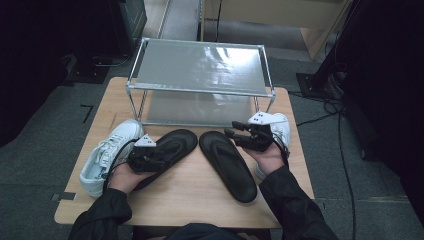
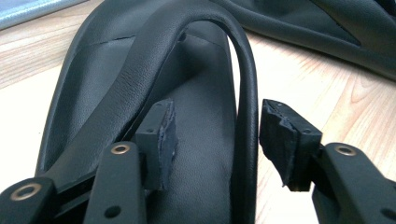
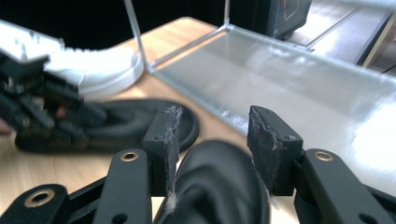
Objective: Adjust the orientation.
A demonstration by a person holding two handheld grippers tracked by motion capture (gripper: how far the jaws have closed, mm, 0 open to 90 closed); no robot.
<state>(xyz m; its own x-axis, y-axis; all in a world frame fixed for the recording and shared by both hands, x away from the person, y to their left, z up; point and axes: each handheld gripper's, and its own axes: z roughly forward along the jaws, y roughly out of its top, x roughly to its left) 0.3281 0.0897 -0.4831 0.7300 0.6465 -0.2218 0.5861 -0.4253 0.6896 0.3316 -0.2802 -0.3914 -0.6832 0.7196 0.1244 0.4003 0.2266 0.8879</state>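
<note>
A: Where do the two black flip-flops lie, and which tongs attend to which?

B: The left flip-flop lies at lower centre-left of the high view, toe towards the shelf rack; the right flip-flop lies just beside it at lower centre, the pair splayed in a V on the tabletop. The left tongs stand spread astride one arm of the strap, which passes between the pads without visible pressure. The right tongs are also spread and pinch nothing, held above the toe of the right flip-flop.

A: How should such a sandal be expected to handle?

B: Judged from its look, it is light, with a flexible foam or rubber sole and a smooth, rounded strap. The strap offers the natural hold, near where the left tongs already straddle it. It is pliant, so the sole would probably dangle and swing once lifted; a smooth strap may also slip in worn pads.

A: What stands around or in the way?

B: A white sneaker lies at lower left, touching or just beside the left hand; a second white sneaker sits behind the right hand at centre-right. The rack's uprights and low bottom shelf frame the opening beyond the toes
</note>
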